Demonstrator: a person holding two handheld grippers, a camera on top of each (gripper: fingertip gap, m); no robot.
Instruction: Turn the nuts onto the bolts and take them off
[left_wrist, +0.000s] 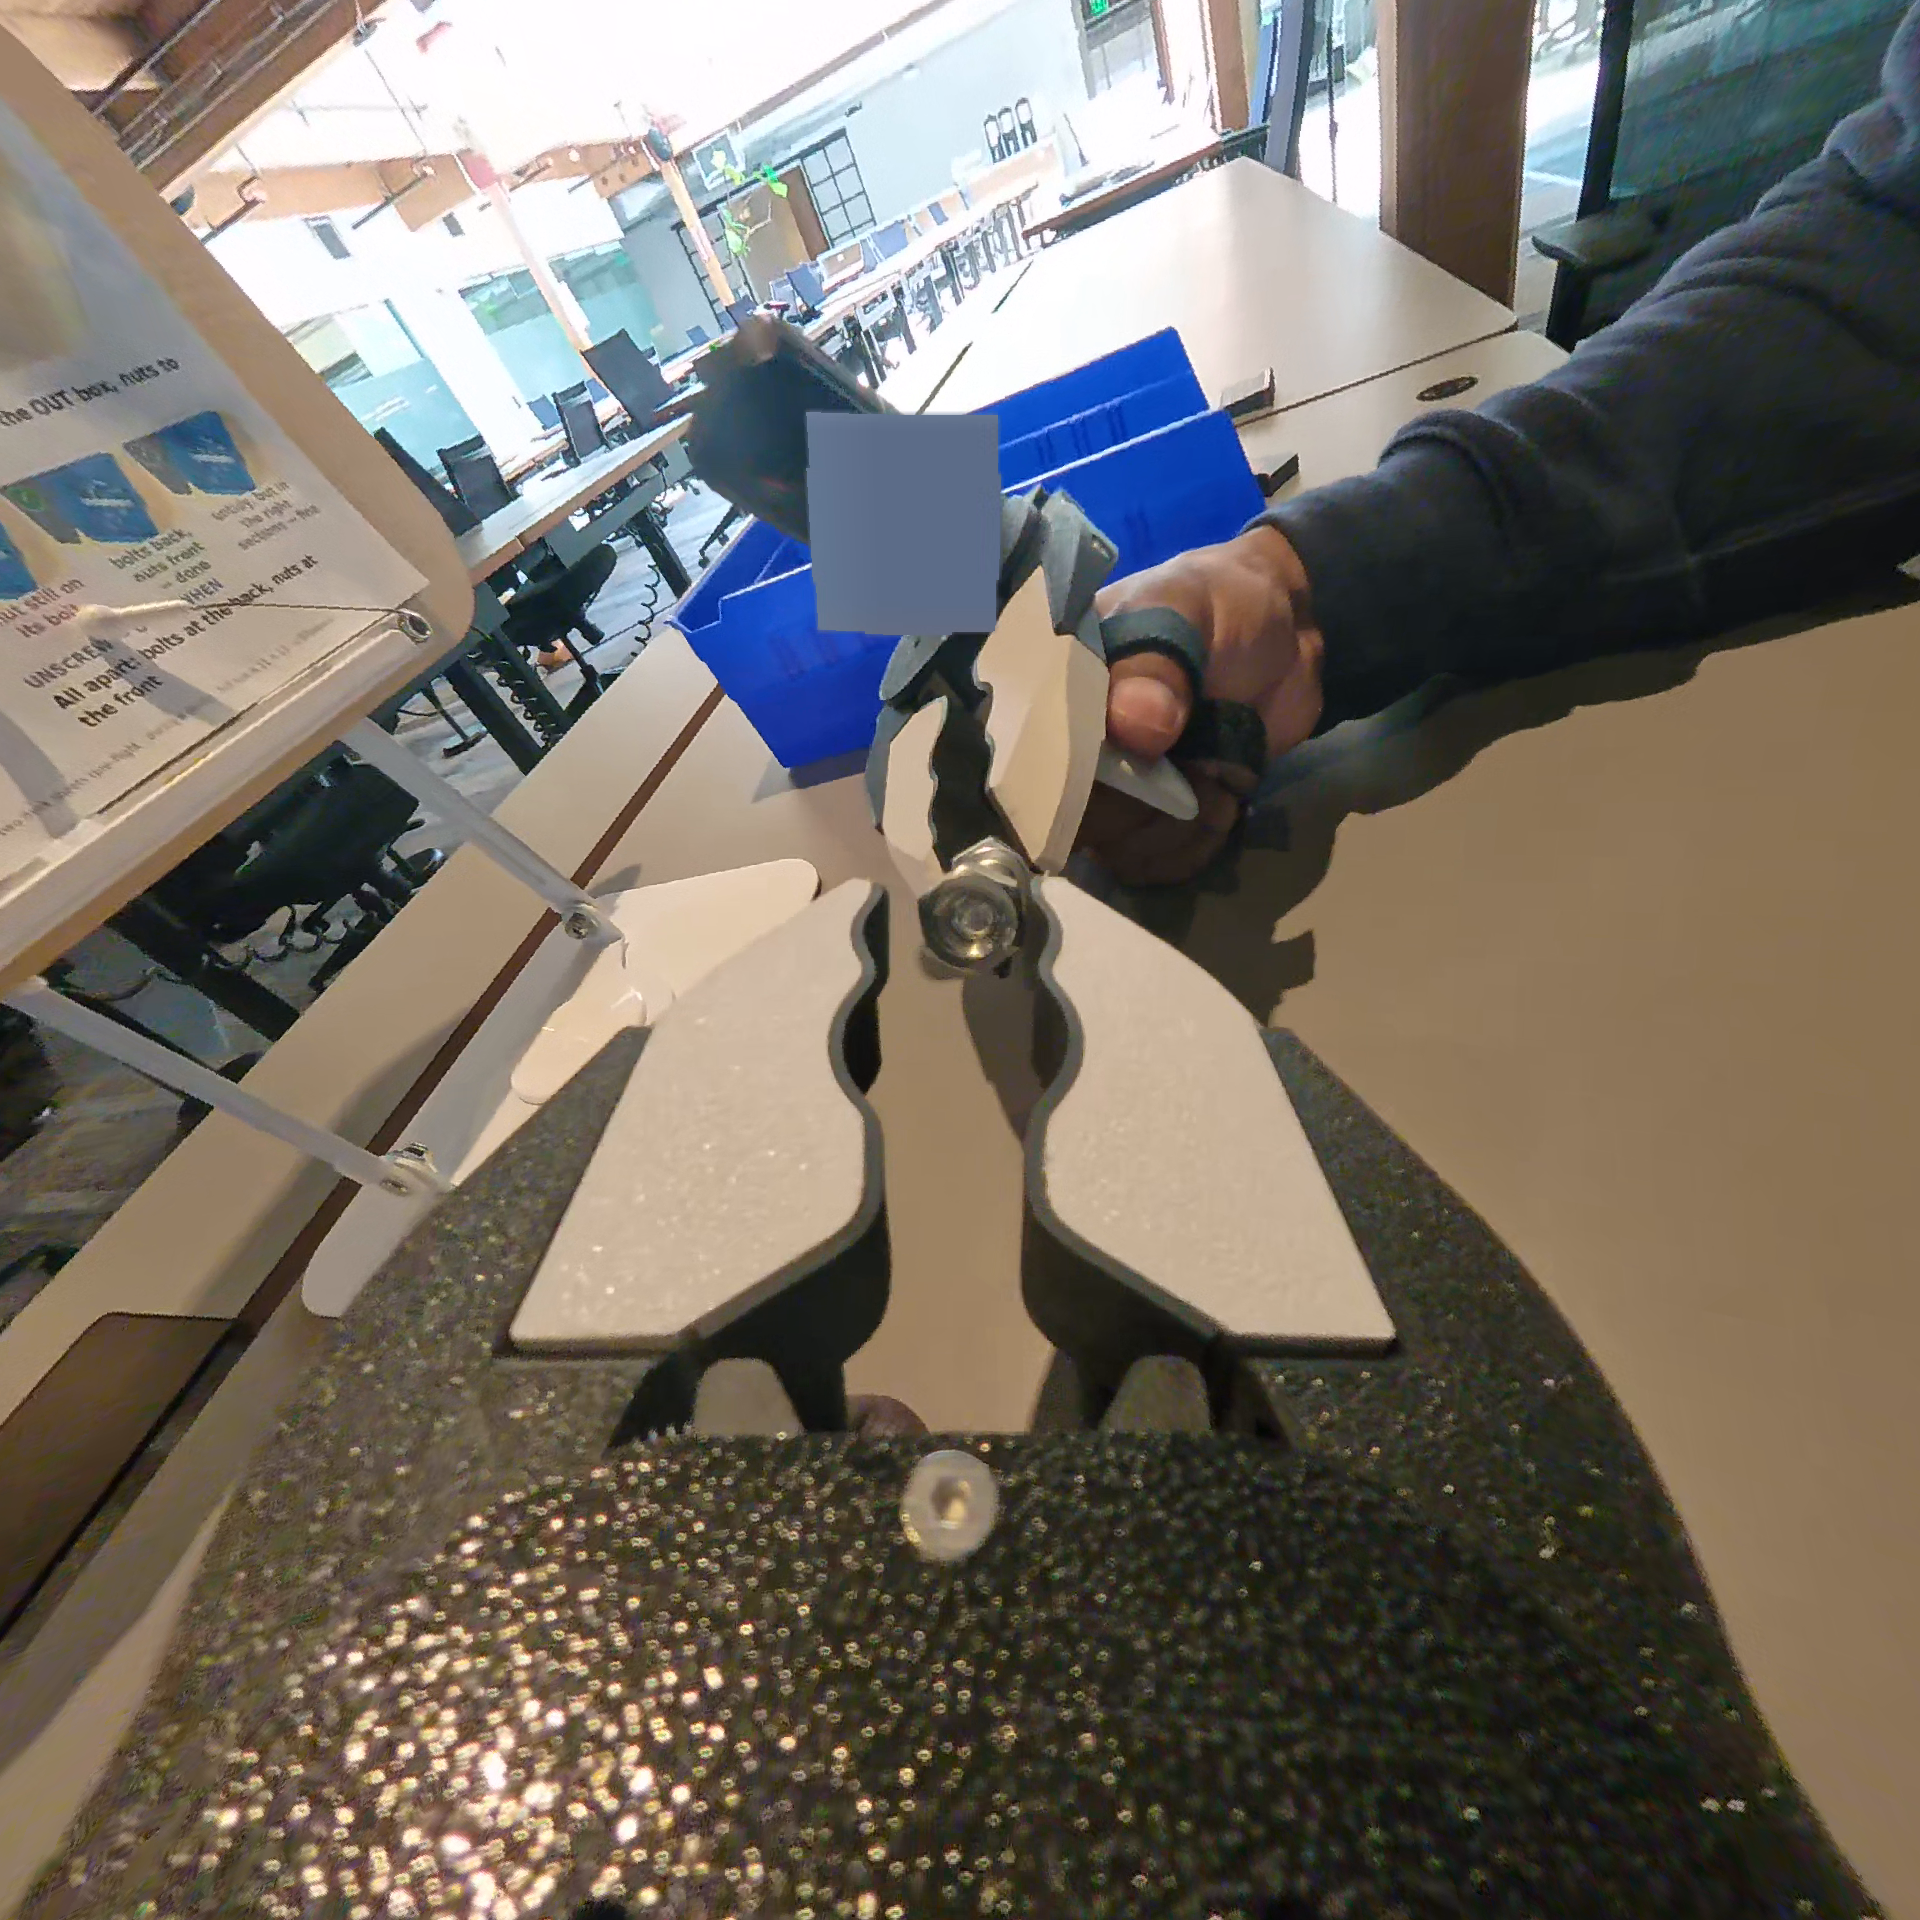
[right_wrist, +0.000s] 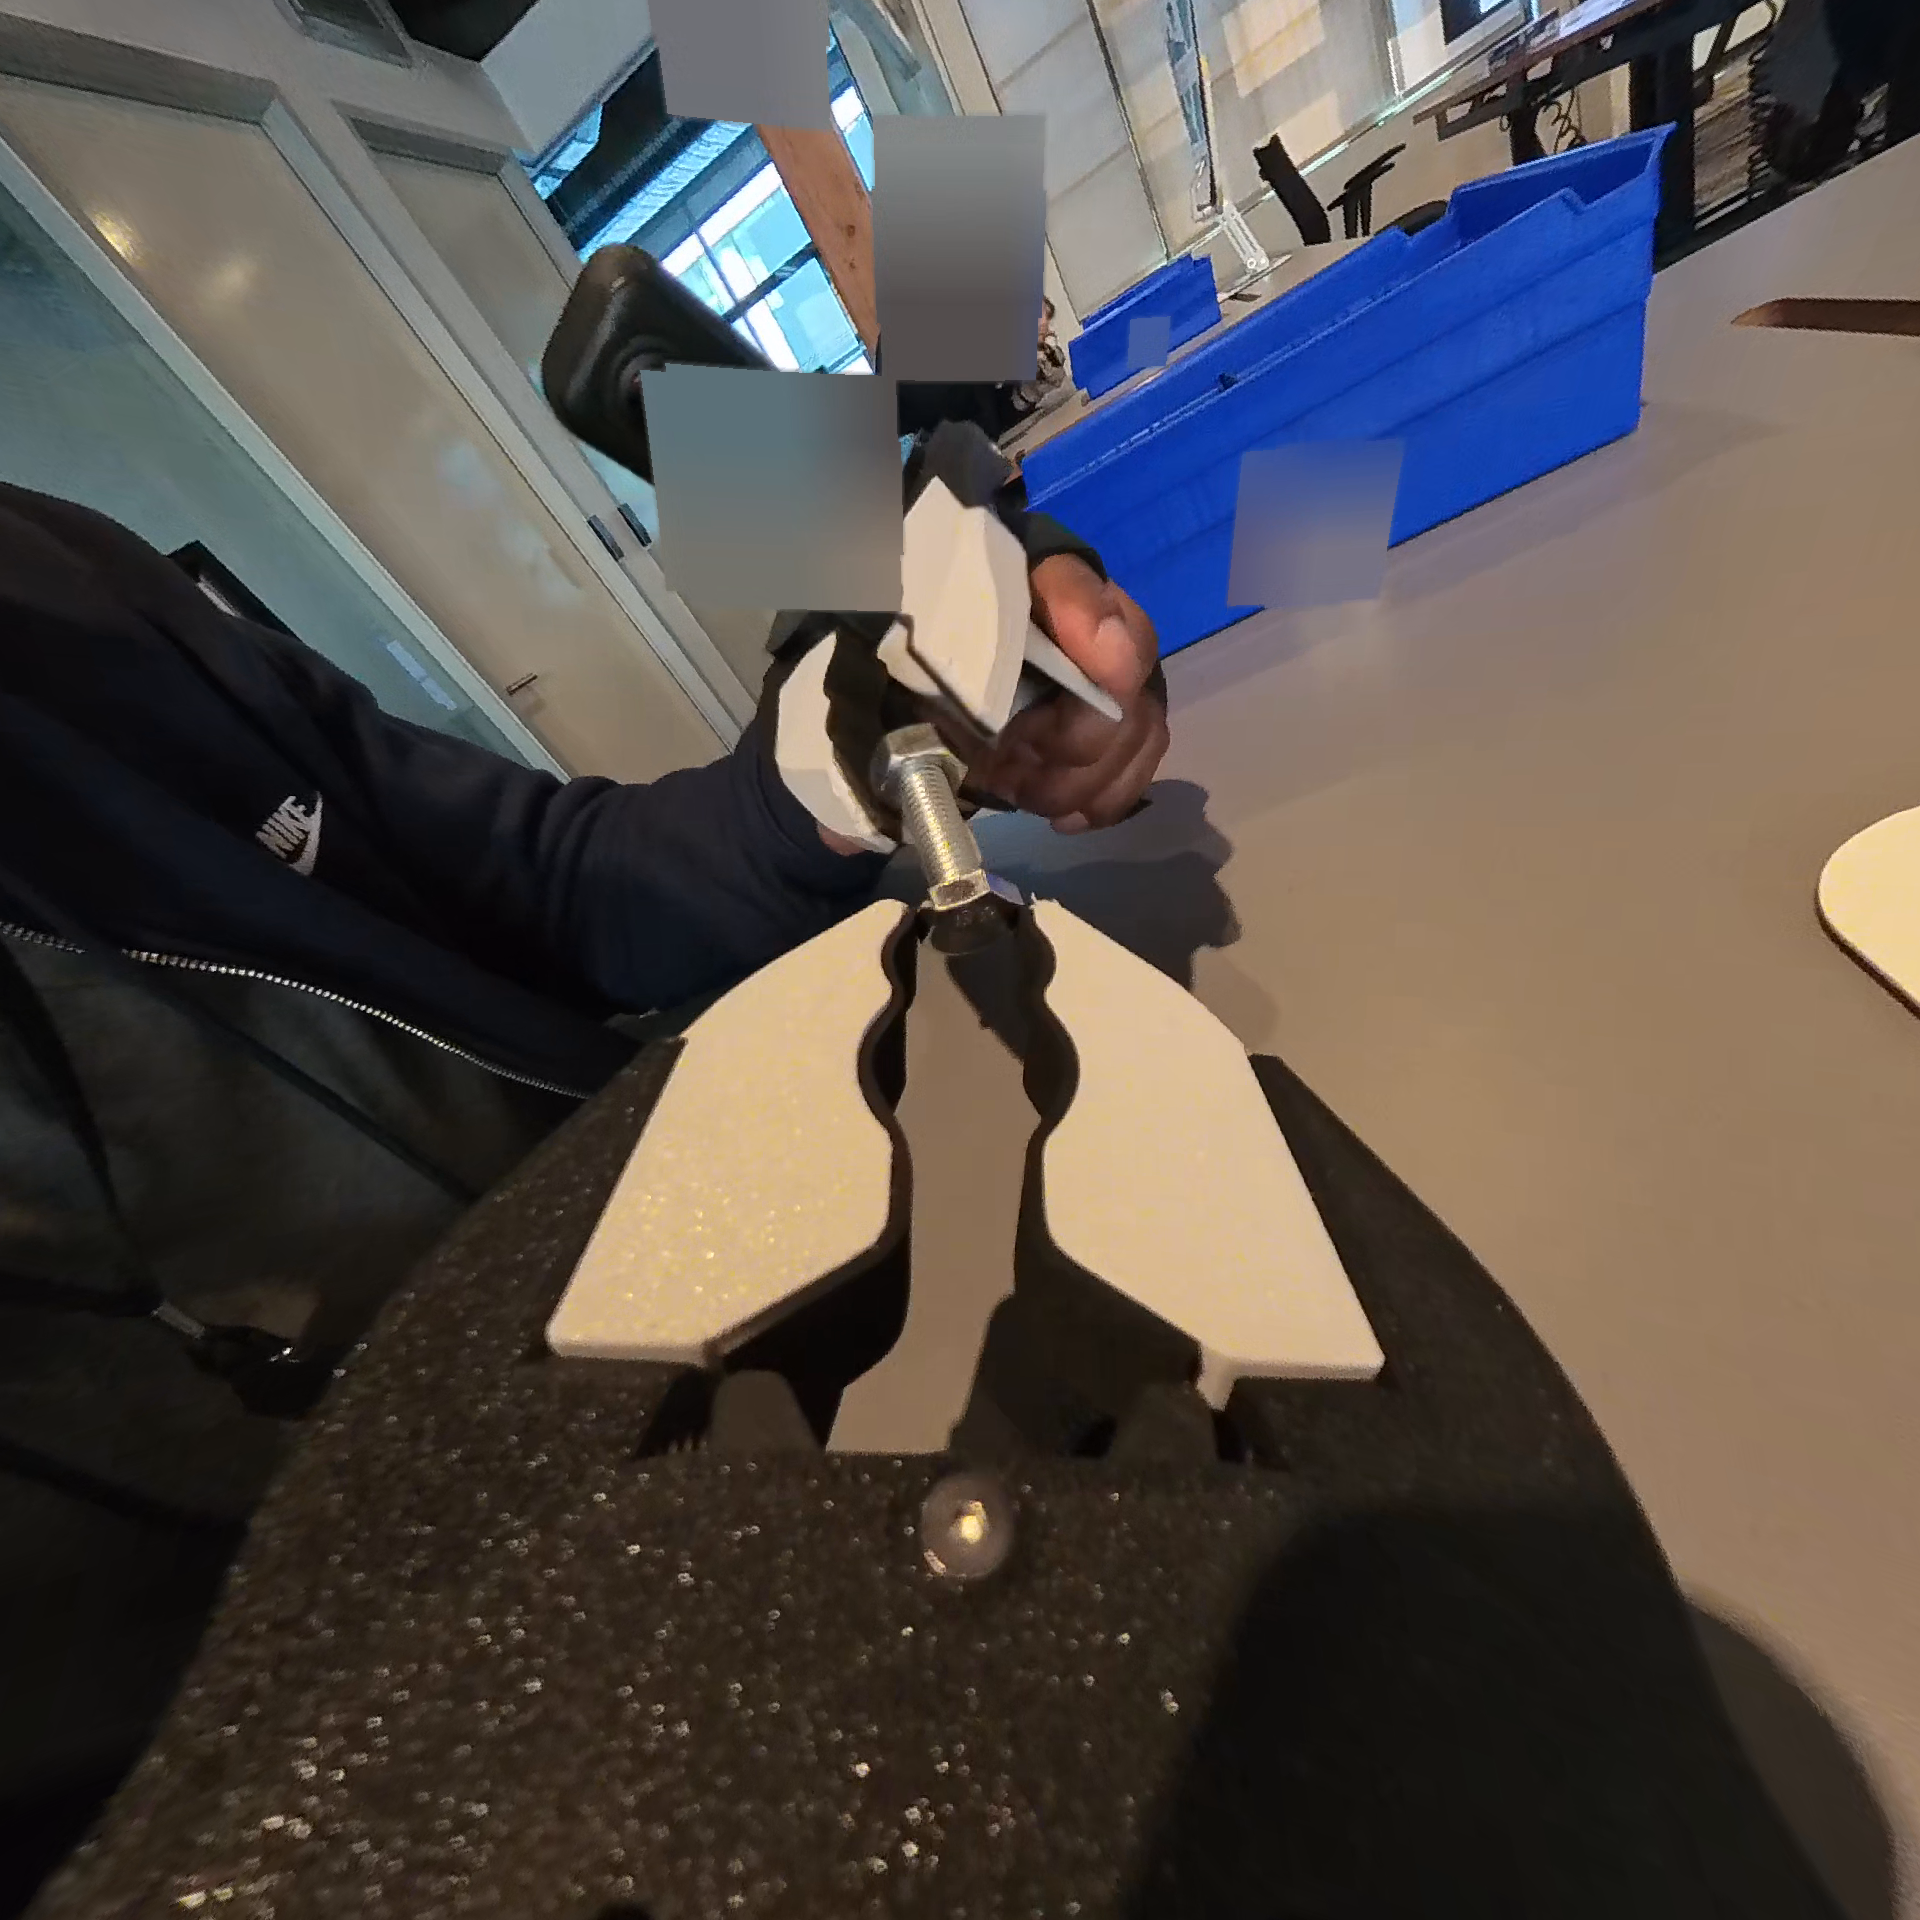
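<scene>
- Left wrist view: a bolt (left_wrist: 971, 920) with a nut (left_wrist: 985, 864) on it is seen end-on between the tips of the left gripper (left_wrist: 961, 925). The fingers appear to touch its near end, though a firm clamp cannot be confirmed. The far end is pinched by the right gripper (left_wrist: 982, 831), held in a hand (left_wrist: 1216, 665). A blue bin (left_wrist: 1132, 457) stands behind on the table (left_wrist: 1558, 1039).
- Right wrist view: the bolt's hex head (right_wrist: 961, 902) is clamped in the right gripper (right_wrist: 966, 920); the nut (right_wrist: 906, 750) at the shaft's far end is gripped by the left gripper (right_wrist: 894, 769).
- Judgement: a threading or unthreading turn is in hand; next, one gripper must be rotated while the axis is kept straight.
</scene>
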